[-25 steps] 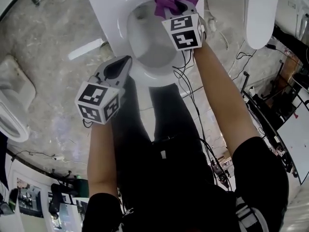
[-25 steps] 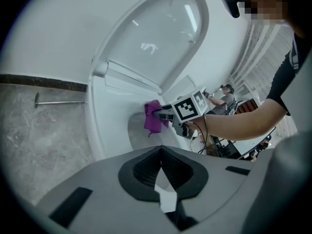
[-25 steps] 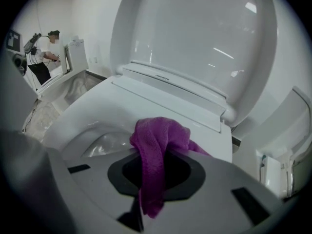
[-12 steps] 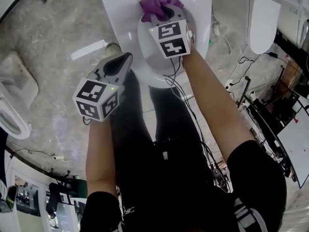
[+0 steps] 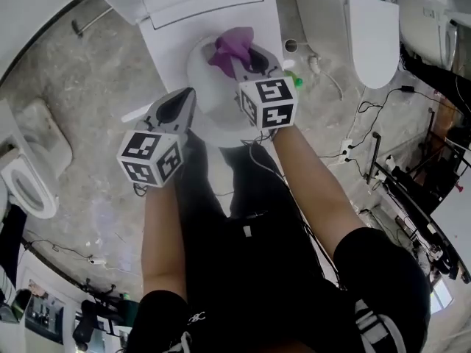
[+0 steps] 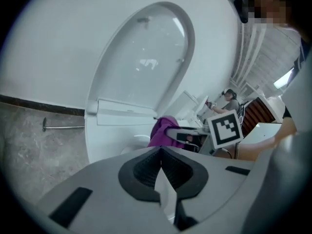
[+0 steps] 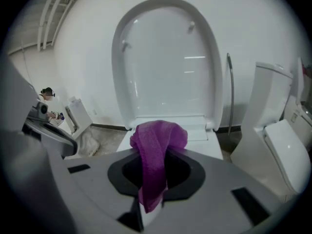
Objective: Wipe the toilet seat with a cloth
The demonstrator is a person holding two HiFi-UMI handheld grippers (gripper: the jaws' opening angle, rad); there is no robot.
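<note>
The white toilet (image 5: 197, 87) stands open at the top of the head view, its lid (image 7: 168, 62) raised against the wall. My right gripper (image 5: 249, 59) hovers over the bowl, shut on a purple cloth (image 5: 232, 45) that droops from between its fingertips. In the right gripper view the cloth (image 7: 157, 145) hangs out of the jaws of that gripper (image 7: 152, 172). My left gripper (image 5: 184, 100) is shut and holds nothing, at the bowl's near left edge. In the left gripper view the shut jaws of the left gripper (image 6: 161, 168) point toward the cloth (image 6: 163, 130).
A second white toilet (image 5: 375, 31) stands to the right, and another fixture (image 5: 29, 182) lies on the grey floor at the left. Cables (image 5: 353, 145) trail across the floor at the right. A small green object (image 5: 295, 81) sits beside the toilet base.
Both grippers have risen. The right one has lifted the purple cloth up off the bowl's far rim and rolled its wrist. The toilet now looks smaller and lower beneath them.
</note>
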